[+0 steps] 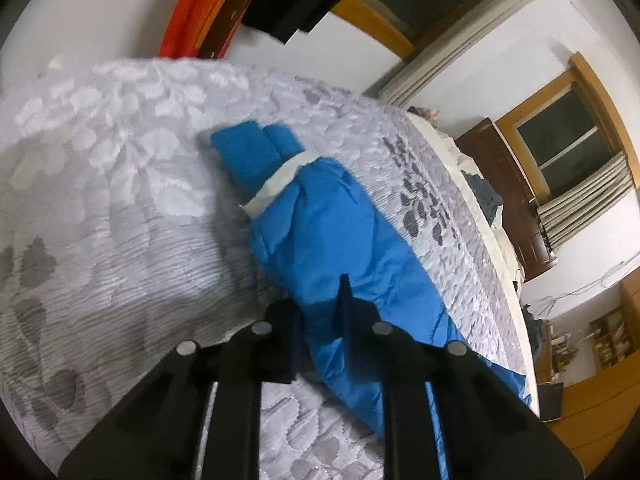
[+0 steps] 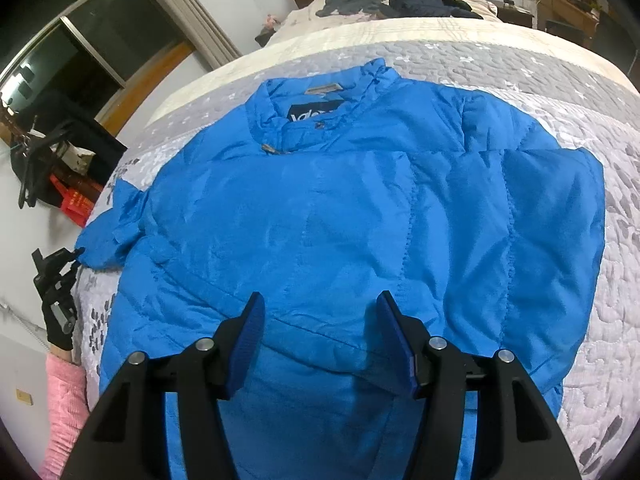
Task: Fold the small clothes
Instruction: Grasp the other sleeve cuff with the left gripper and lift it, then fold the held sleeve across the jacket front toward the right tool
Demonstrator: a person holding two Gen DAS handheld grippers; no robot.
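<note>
On the grey quilted bedspread (image 2: 600,92) I've got the blue puffer jacket (image 2: 360,208) lying flat, front down, collar (image 2: 320,112) toward the far end w/ its dark label showing. My right gripper (image 2: 320,340) hangs over the hem area, jaws wide apart, blue pads (image 2: 250,340) clear of each other and nothing between them. My left gripper (image 1: 320,320) is down at the sleeve (image 1: 332,232): blue fabric sits bunched between its fingers, which are drawn close onto it (looks clamped on the sleeve, approx. mid-forearm). Sleeve runs away from that cam, white band (image 1: 280,184) near the cuff (image 1: 252,148), cuff resting on the quilt. From the right cam the left gripper (image 2: 56,276) shows at the bed's left edge, touching the sleeve end, w/ a gloved hand (image 2: 60,324) and pink sleeve below. Dark clothes (image 2: 400,0) are piled at the far end of the bed.
</note>
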